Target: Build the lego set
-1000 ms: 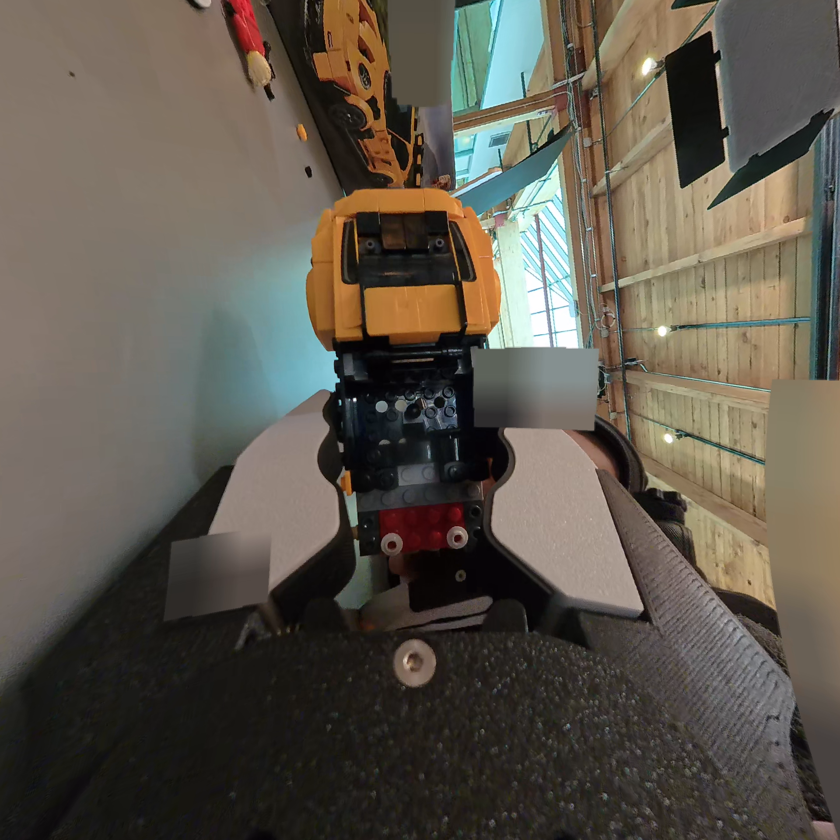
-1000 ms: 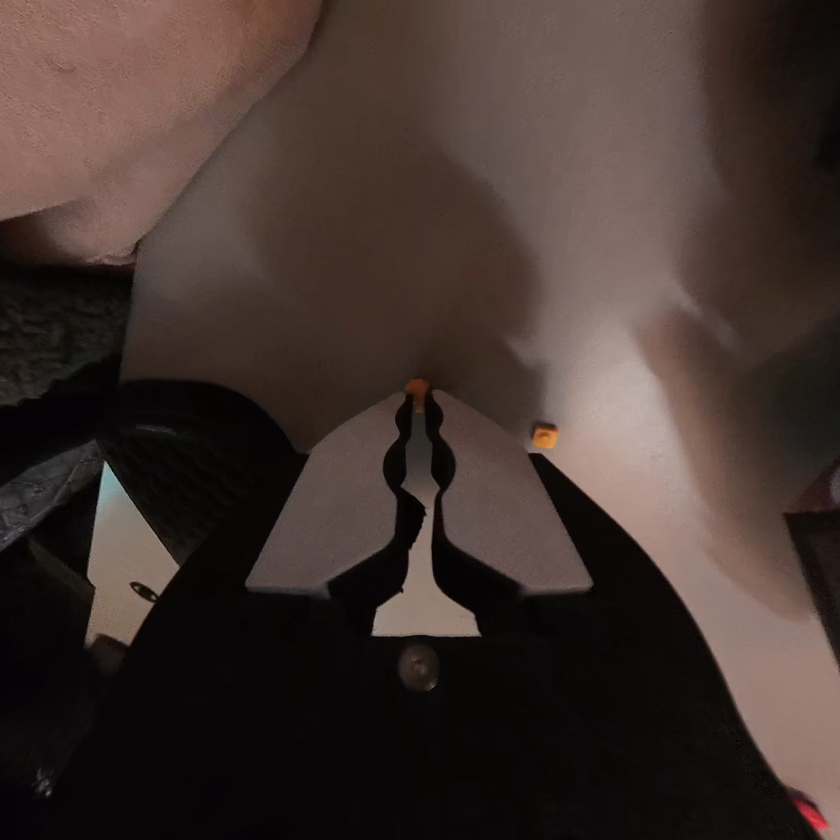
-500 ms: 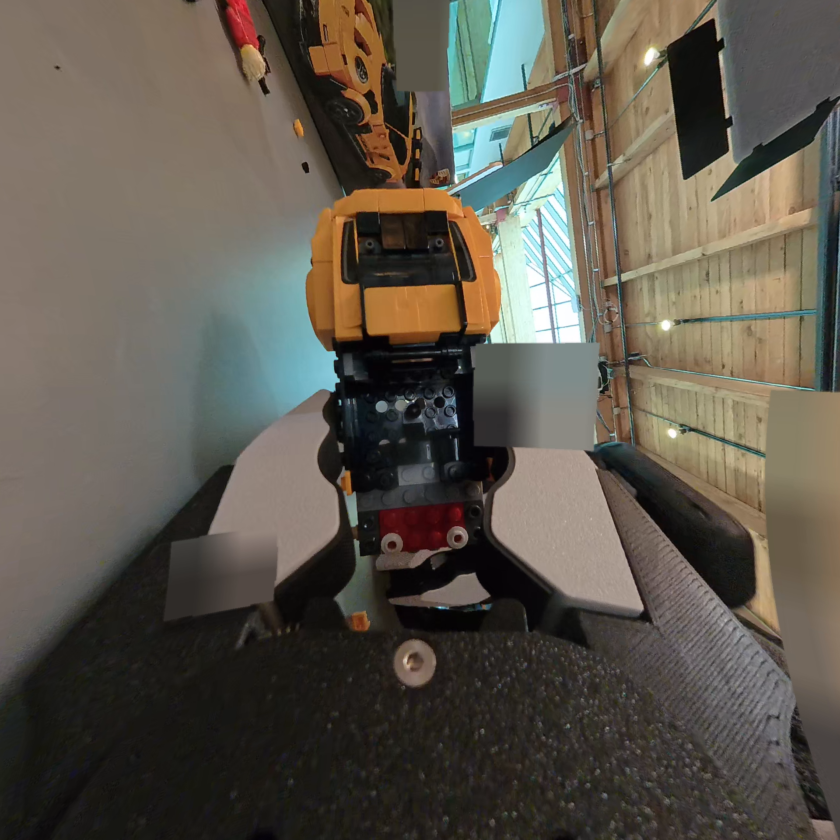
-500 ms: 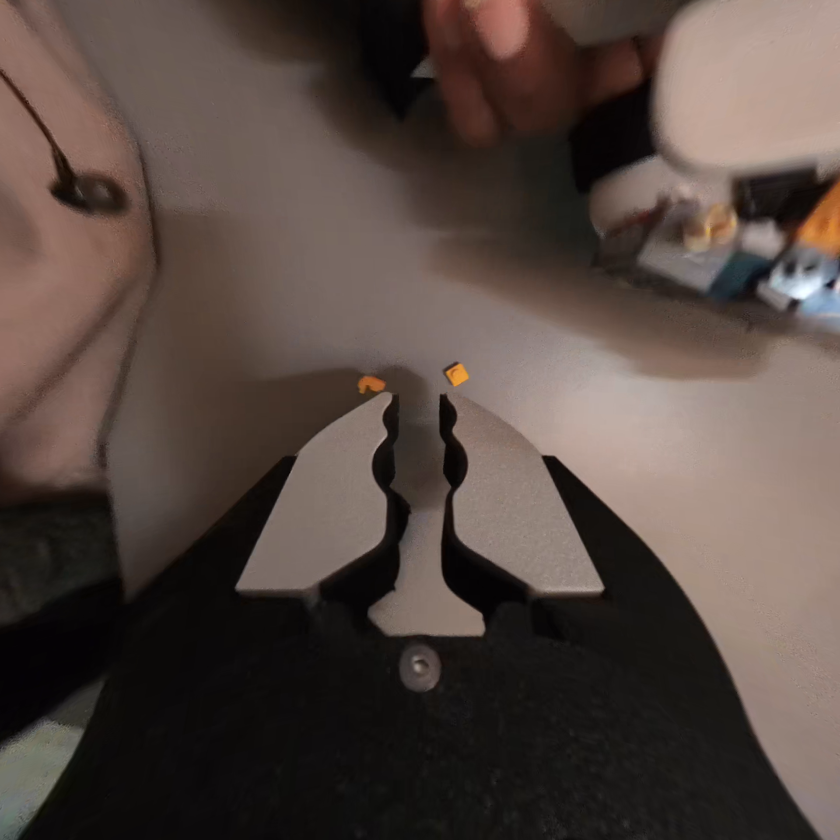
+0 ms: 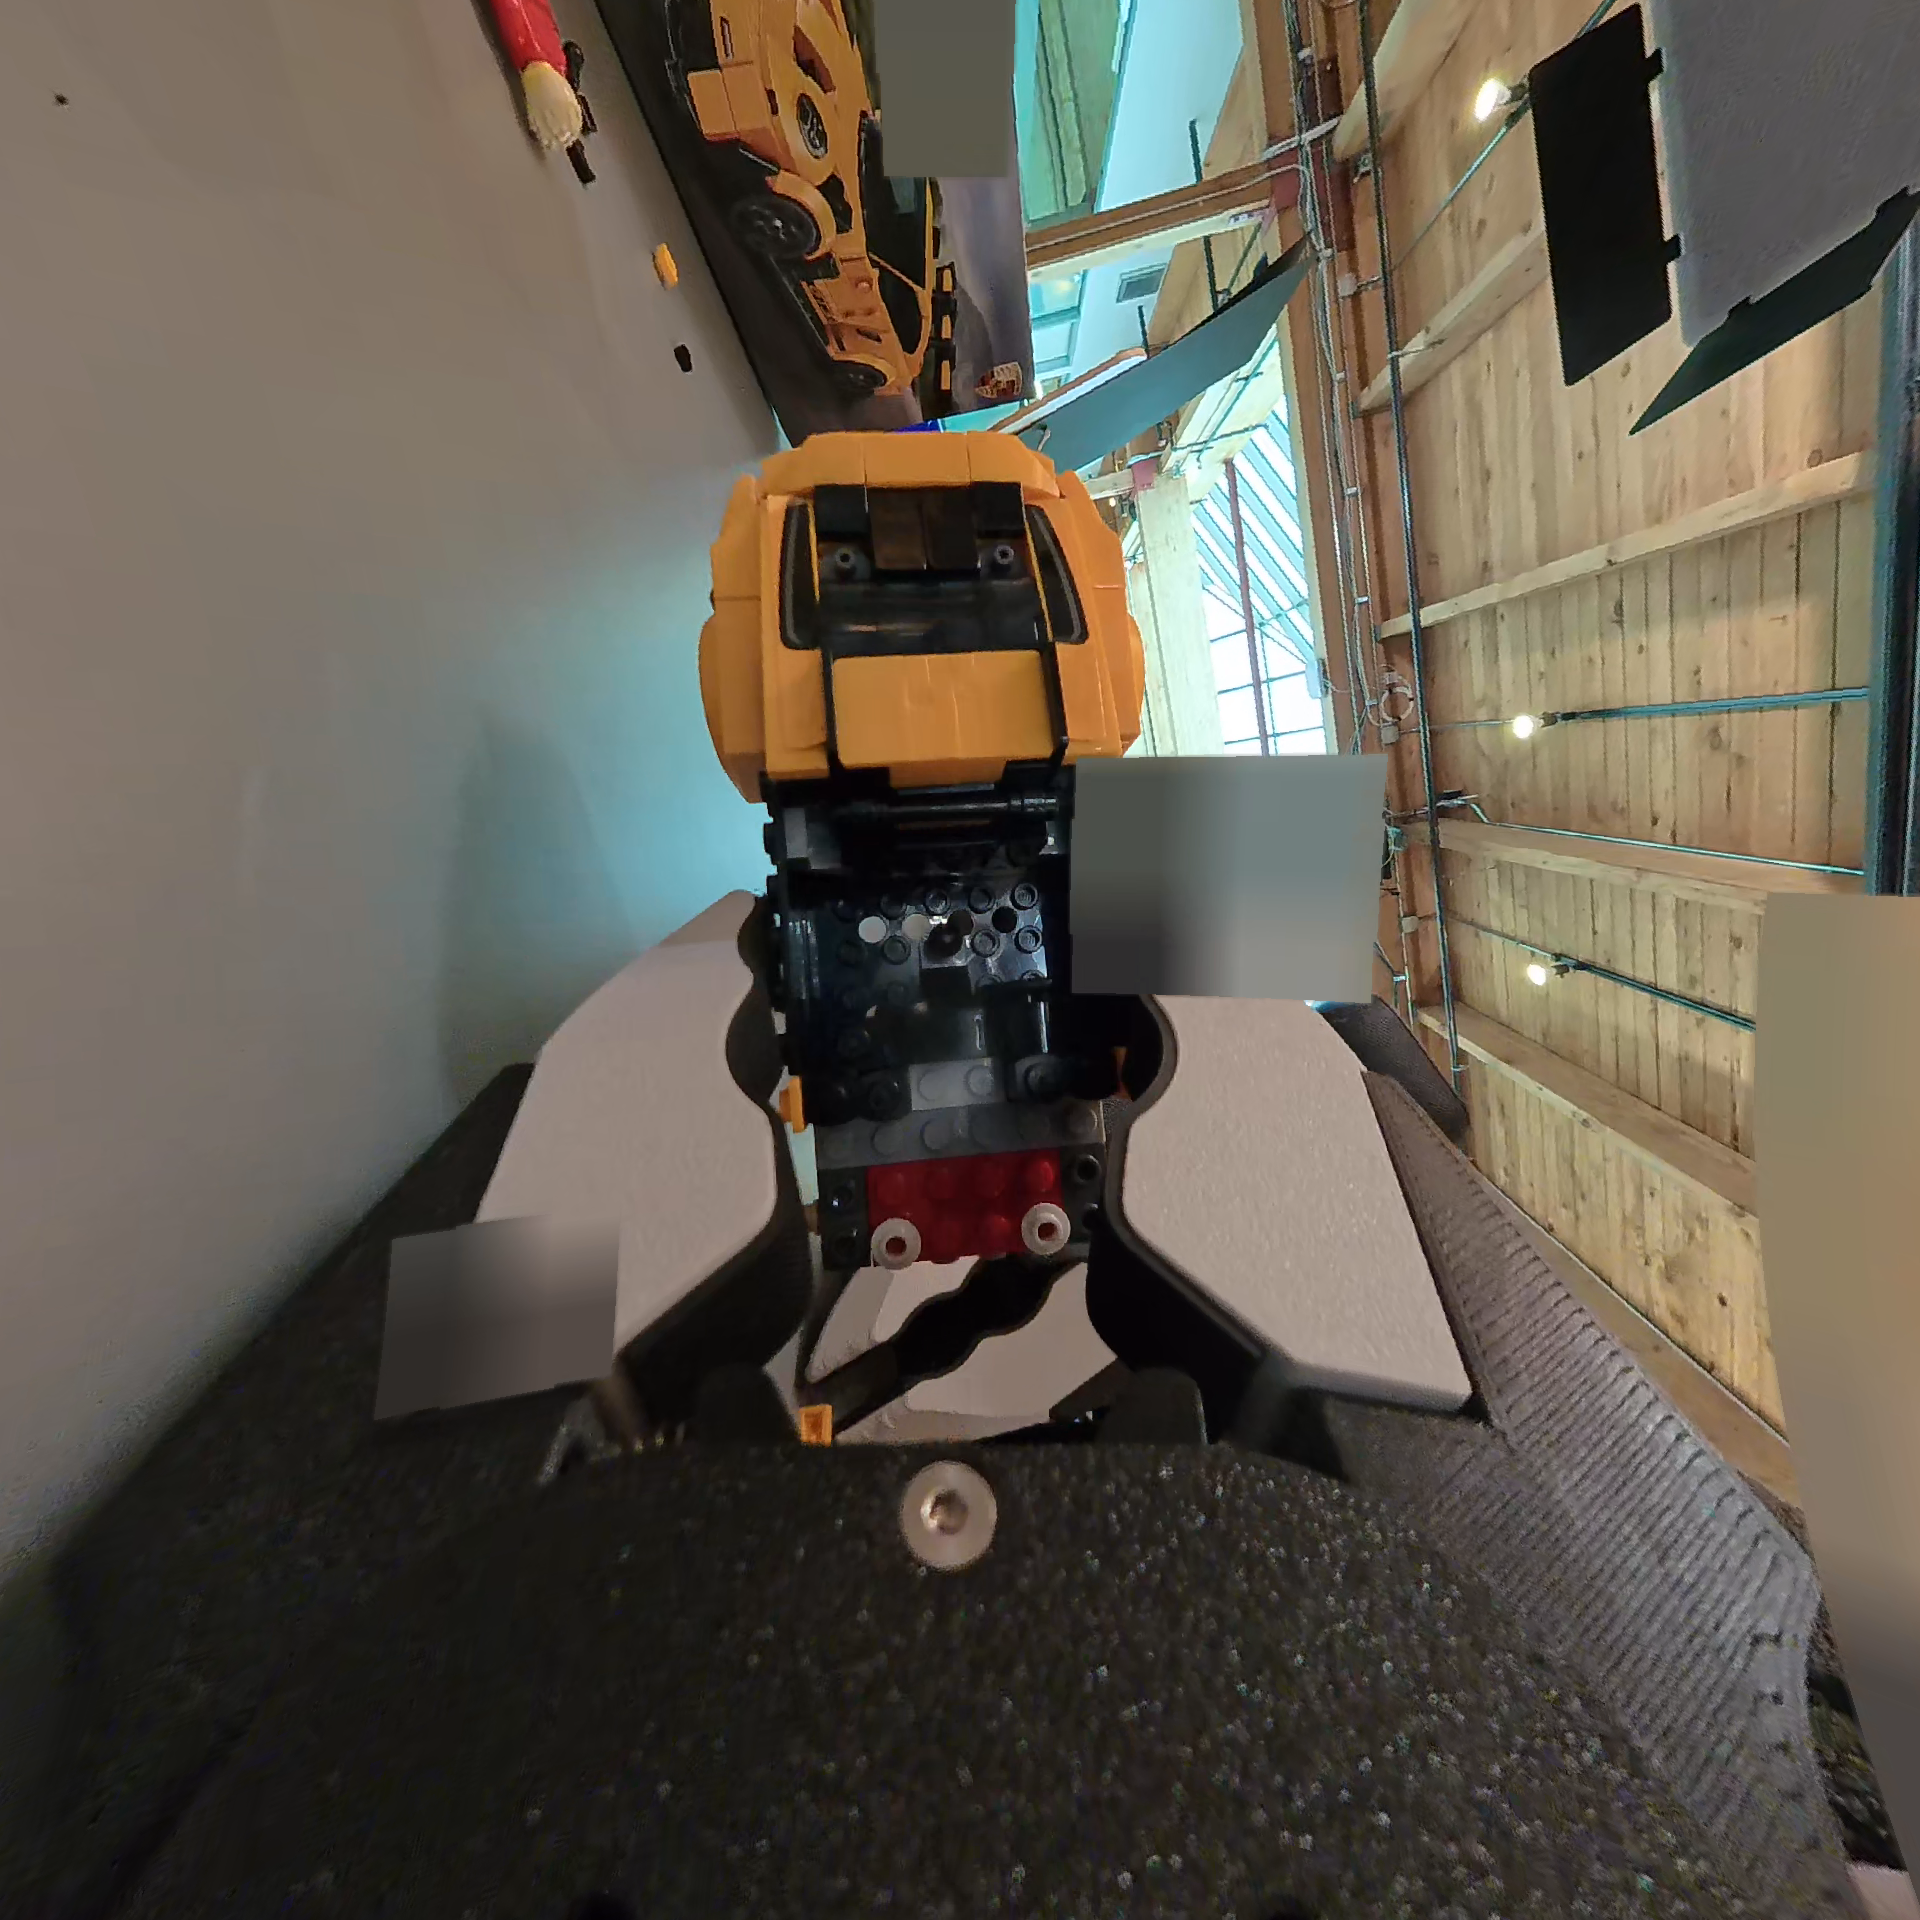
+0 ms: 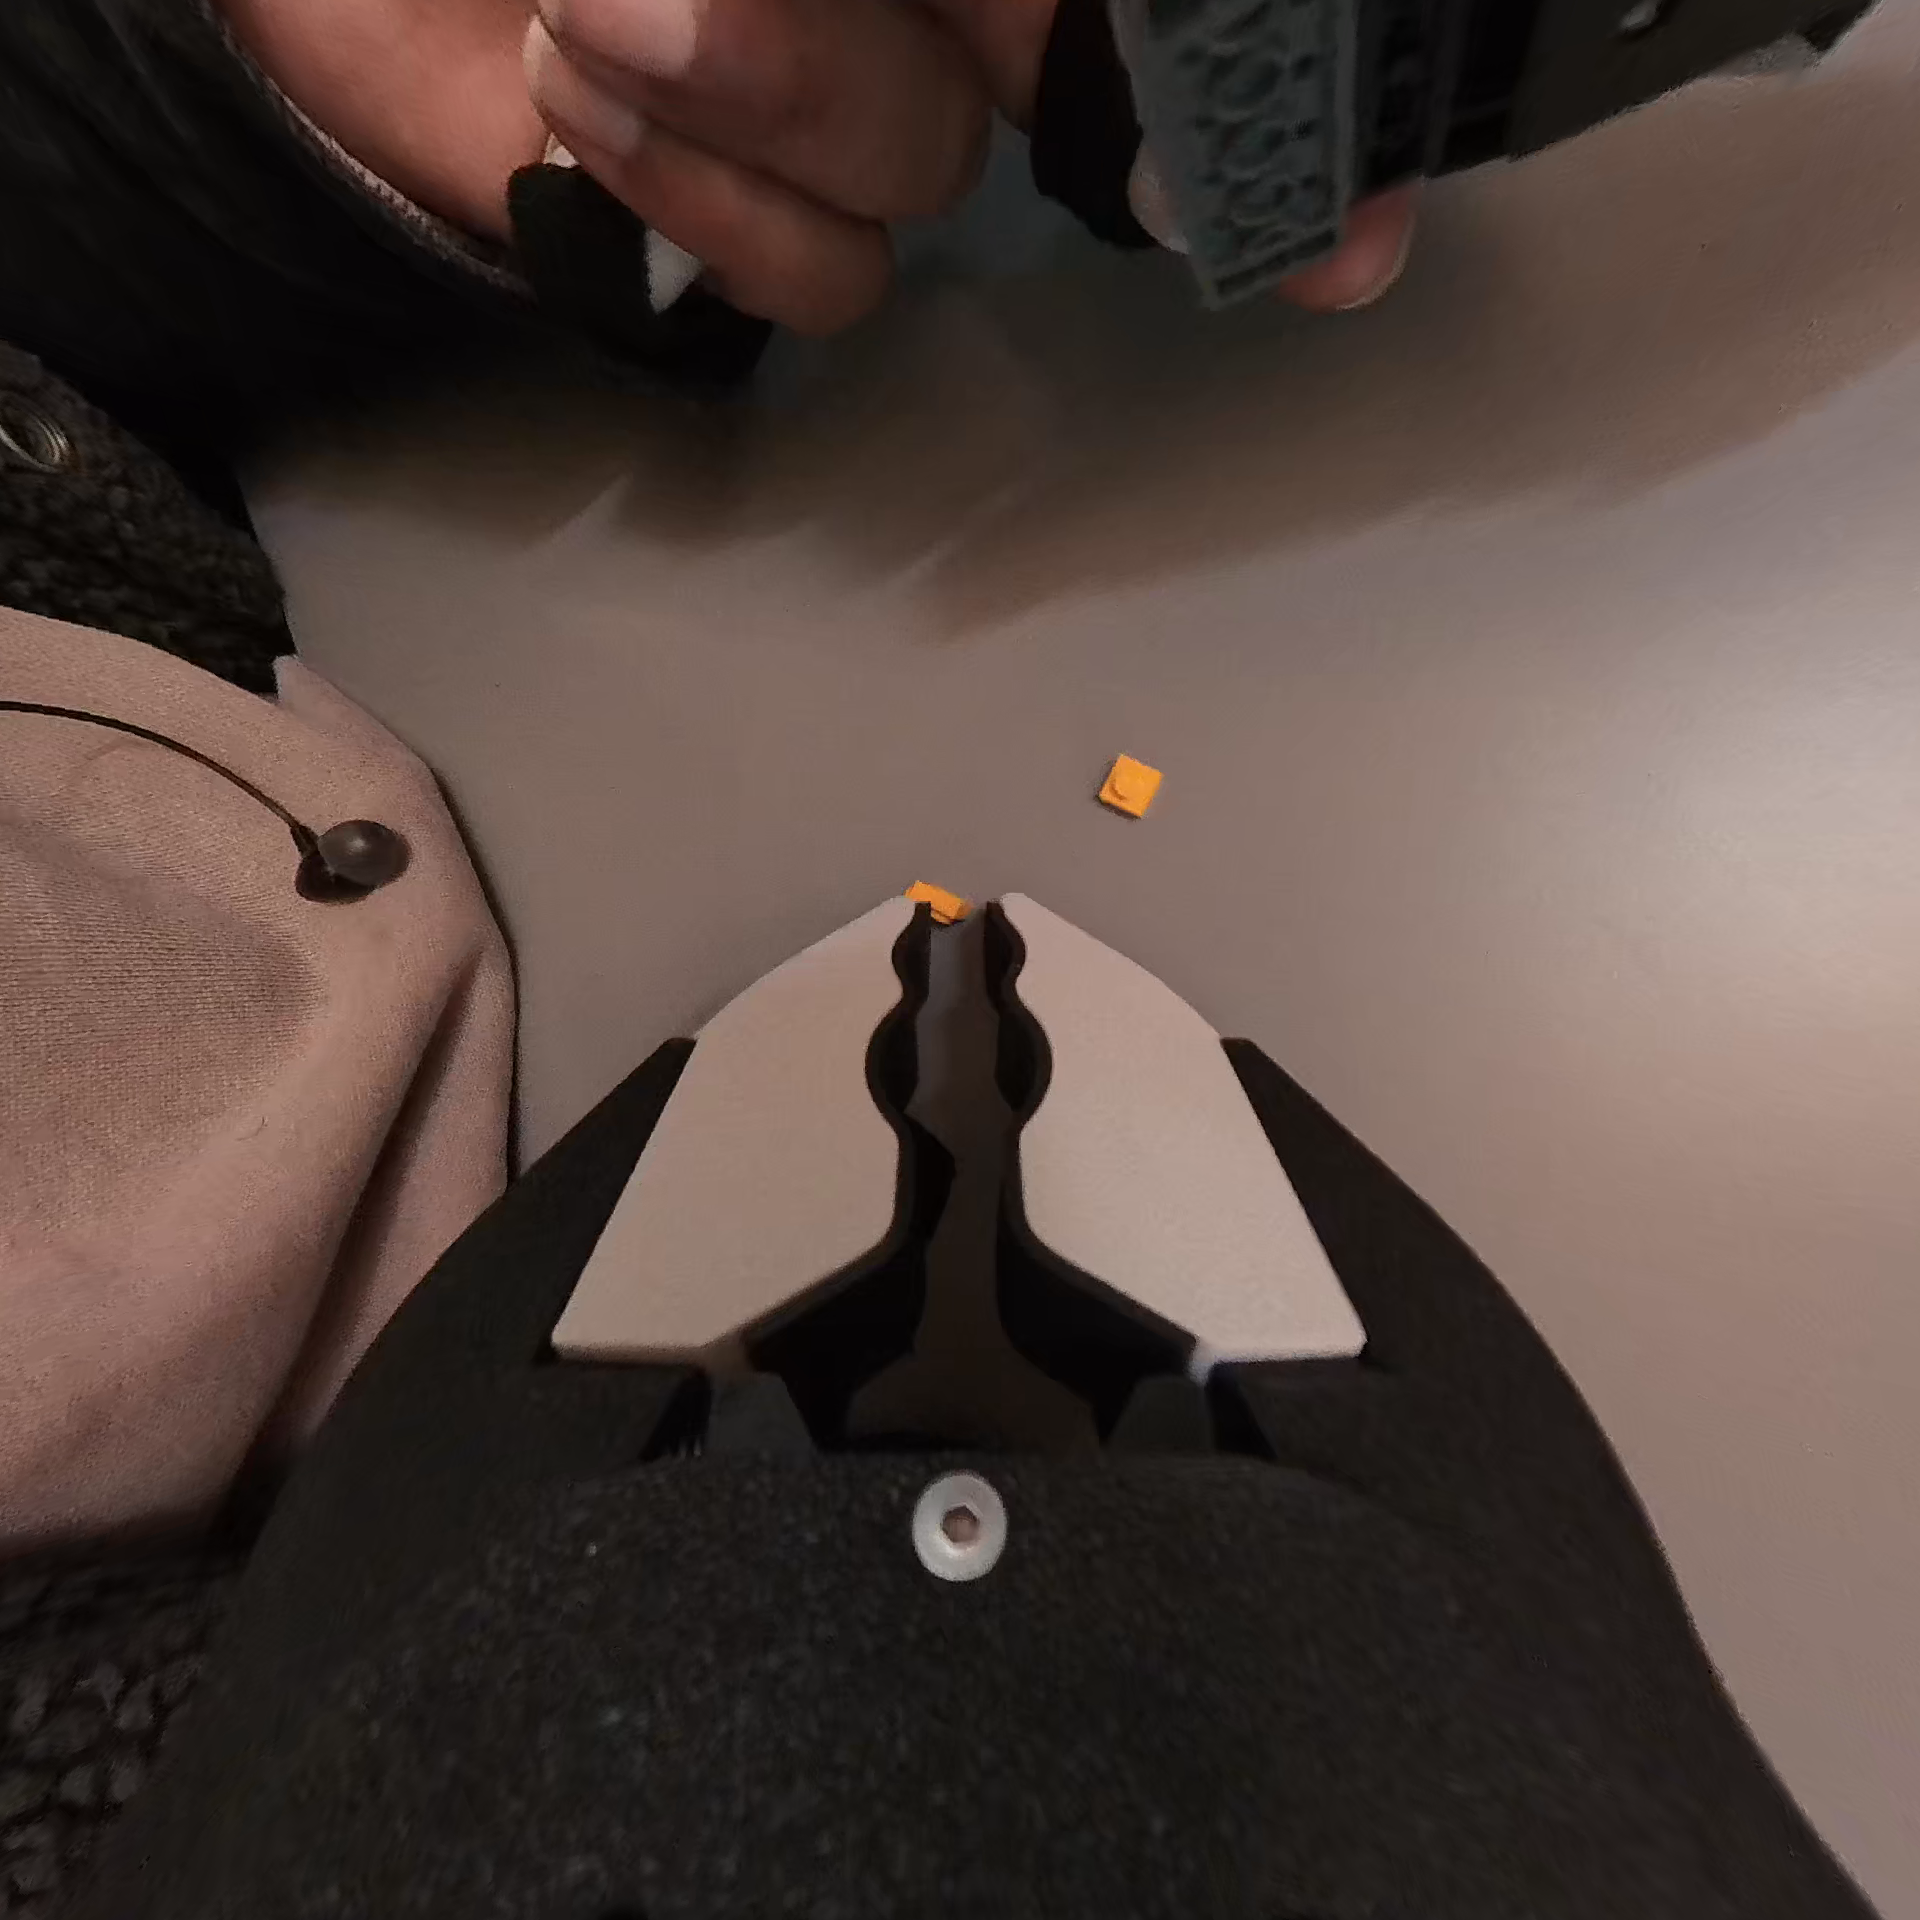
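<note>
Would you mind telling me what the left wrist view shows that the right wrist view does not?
Only the left wrist view shows the toy brick car, orange and black, clamped between the left gripper fingers, a picture of a car and wooden boards. Only the right wrist view shows a person's hand and the nearly closed right gripper at a small orange piece. Both show another orange piece on the grey table.
</note>
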The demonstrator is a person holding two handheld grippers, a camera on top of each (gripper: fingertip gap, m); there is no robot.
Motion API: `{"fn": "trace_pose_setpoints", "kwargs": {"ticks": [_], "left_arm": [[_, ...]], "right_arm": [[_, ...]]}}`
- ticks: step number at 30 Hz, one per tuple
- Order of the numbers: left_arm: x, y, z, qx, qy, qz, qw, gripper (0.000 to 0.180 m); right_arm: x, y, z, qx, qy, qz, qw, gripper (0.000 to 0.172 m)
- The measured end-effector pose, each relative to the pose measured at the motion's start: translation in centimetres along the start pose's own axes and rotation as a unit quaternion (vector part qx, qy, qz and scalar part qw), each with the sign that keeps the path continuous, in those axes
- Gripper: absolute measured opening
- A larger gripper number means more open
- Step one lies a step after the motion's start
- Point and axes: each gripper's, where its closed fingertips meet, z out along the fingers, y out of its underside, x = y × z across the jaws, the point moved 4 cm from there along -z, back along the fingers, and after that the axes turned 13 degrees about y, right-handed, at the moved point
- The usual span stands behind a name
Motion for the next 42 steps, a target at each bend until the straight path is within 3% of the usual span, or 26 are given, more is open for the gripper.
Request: {"fn": "trace_pose_setpoints", "kwargs": {"ticks": [6,10,12,17,19,23,26,30,34,36,37,42], "left_arm": [[0.2,0.0,0.0,-0.001,0.003,0.001,1.0,0.064],[0.3,0.0,0.0,-0.001,0.005,0.001,1.0,0.064],[0.3,0.0,0.0,-0.002,0.004,0.003,1.0,0.064],[0.2,-0.4,-0.2,0.003,-0.001,0.009,1.0,0.064],[0.1,-0.7,-0.4,0.007,-0.004,0.013,1.0,0.064],[0.3,-1.2,-0.6,0.016,-0.002,0.015,1.0,0.064],[0.6,-1.2,-0.5,0.013,0.001,0.018,1.0,0.064],[0.5,-1.1,-0.5,0.012,0.001,0.016,1.0,0.064],[0.6,-1.1,-0.5,0.012,0.001,0.018,1.0,0.066],[0.6,-1.1,-0.5,0.012,0.0,0.019,1.0,0.064],[0.6,-1.1,-0.5,0.011,0.0,0.02,1.0,0.064],[0.6,-1.2,-0.6,0.013,-0.003,0.024,1.0,0.064]], "right_arm": [[-0.9,-1.2,0.6,-0.017,0.019,-0.08,0.996,0.005],[-1.2,-1.7,0.6,-0.051,0.024,-0.194,0.979,0.0],[-0.9,-2.0,0.4,-0.092,0.025,-0.269,0.958,0.0],[-0.1,-3.0,-0.6,-0.189,0.023,-0.445,0.875,0.0],[-1.0,-3.2,-0.3,-0.191,-0.009,-0.428,0.883,0.001],[-1.1,-2.0,0.4,-0.162,-0.051,-0.286,0.943,0.021],[-1.3,-1.9,0.8,-0.114,-0.044,-0.216,0.969,0.021],[-1.2,-2.2,1.4,-0.09,-0.016,-0.203,0.975,0.012],[-0.9,-2.0,0.8,-0.121,-0.002,-0.258,0.959,0.012],[0.6,-1.8,-0.2,-0.163,0.043,-0.332,0.928,0.012],[1.7,-1.7,-0.8,-0.194,0.078,-0.384,0.9,0.012],[6.8,-0.8,-2.2,-0.365,0.192,-0.605,0.681,0.012]]}}
